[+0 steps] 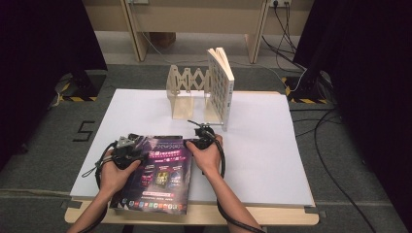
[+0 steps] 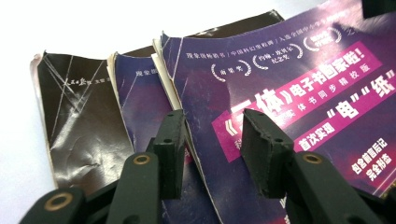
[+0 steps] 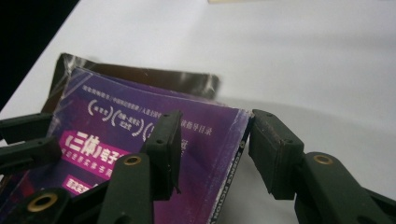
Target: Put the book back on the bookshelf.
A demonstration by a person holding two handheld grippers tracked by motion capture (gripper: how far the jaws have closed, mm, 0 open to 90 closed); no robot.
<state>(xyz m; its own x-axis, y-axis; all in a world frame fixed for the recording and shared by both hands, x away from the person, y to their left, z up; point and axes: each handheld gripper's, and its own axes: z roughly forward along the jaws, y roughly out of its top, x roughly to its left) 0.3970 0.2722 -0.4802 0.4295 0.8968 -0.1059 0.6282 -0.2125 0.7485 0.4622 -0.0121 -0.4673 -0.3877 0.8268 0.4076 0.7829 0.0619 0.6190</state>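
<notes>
A purple book tops a small stack at the table's near left. In the left gripper view it overlaps a second purple book and a dark, creased one. My left gripper is at the top book's left edge. It is open, one jaw over the cover and one beside the edge. My right gripper is at the book's far right corner. It is open too, its jaws straddling the edge of the cover without pressing on it.
A wooden folding rack stands at the back of the white table, with a white book upright at its right end. Black cables lie on the floor to the right, and dark curtains hang on both sides.
</notes>
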